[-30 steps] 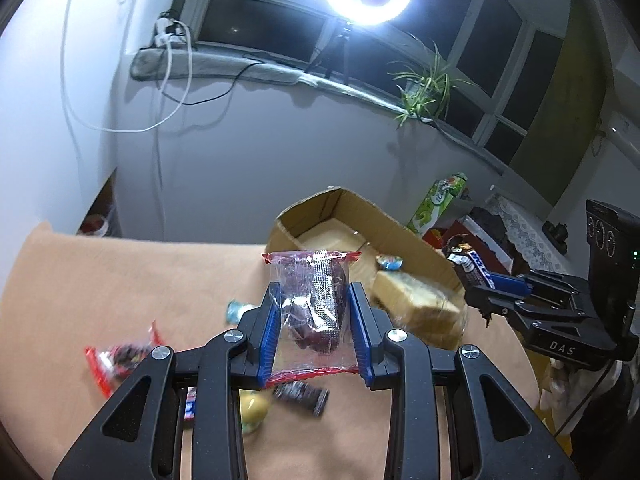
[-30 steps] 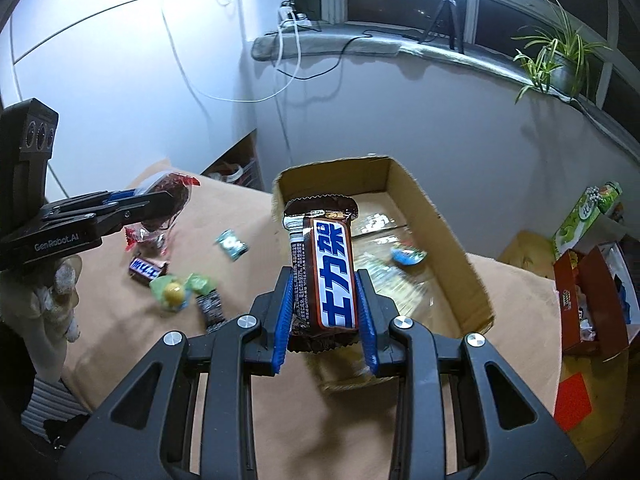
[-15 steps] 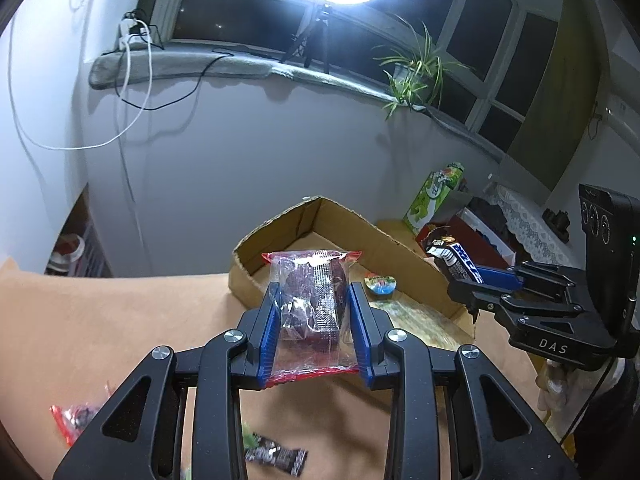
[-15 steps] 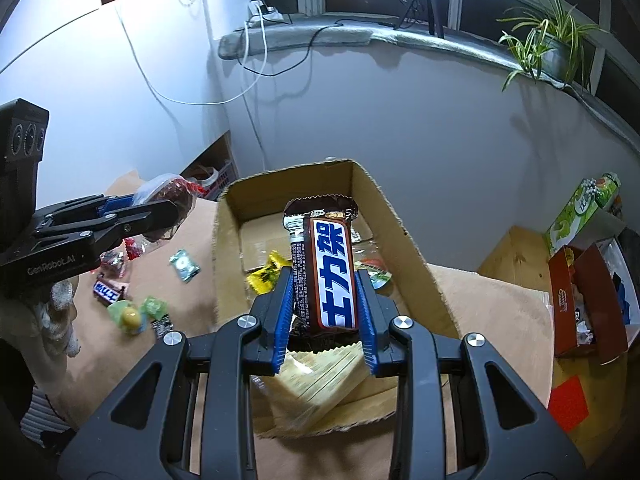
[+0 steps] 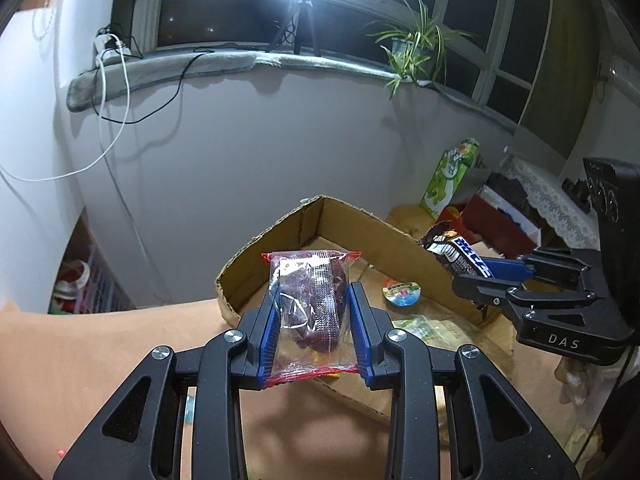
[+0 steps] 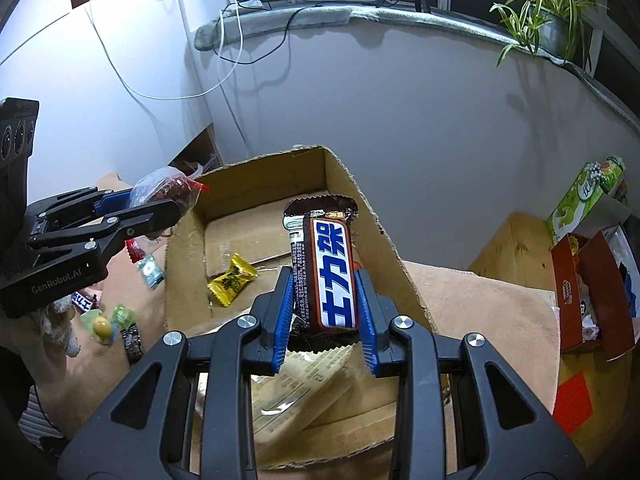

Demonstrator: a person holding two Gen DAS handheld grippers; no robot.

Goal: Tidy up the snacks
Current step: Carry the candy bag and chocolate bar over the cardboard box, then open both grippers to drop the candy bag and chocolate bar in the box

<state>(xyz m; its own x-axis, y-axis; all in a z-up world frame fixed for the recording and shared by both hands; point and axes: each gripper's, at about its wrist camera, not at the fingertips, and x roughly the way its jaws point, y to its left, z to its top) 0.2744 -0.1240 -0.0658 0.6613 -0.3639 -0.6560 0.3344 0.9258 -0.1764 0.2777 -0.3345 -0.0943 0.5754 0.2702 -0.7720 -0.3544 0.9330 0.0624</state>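
At the bottom centre of the left wrist view, a clear red-edged packet of dark dried fruit (image 5: 310, 304) is clamped upright between the blue pads of the left tongs (image 5: 313, 332). At the bottom centre of the right wrist view, a brown chocolate bar with blue lettering on a white band (image 6: 326, 268) is gripped in the same way by the right tongs (image 6: 324, 320), its crimped top end standing above the pads. Behind both sets of tongs, in mid-frame, an open cardboard box (image 6: 384, 240) is seen on the peach-covered counter (image 5: 100, 344). Inside the box, a yellow wrapped candy (image 6: 231, 279) lies toward the left and a pale flat packet (image 6: 296, 384) lies at the near edge; a small round green-lidded cup (image 5: 401, 292) is seen on its floor in the left view. At the lower left of the right view, loose candies (image 6: 105, 322) are scattered on the counter beside the box. Farther back, a spider plant (image 5: 416, 50) stands on the windowsill at the upper right.
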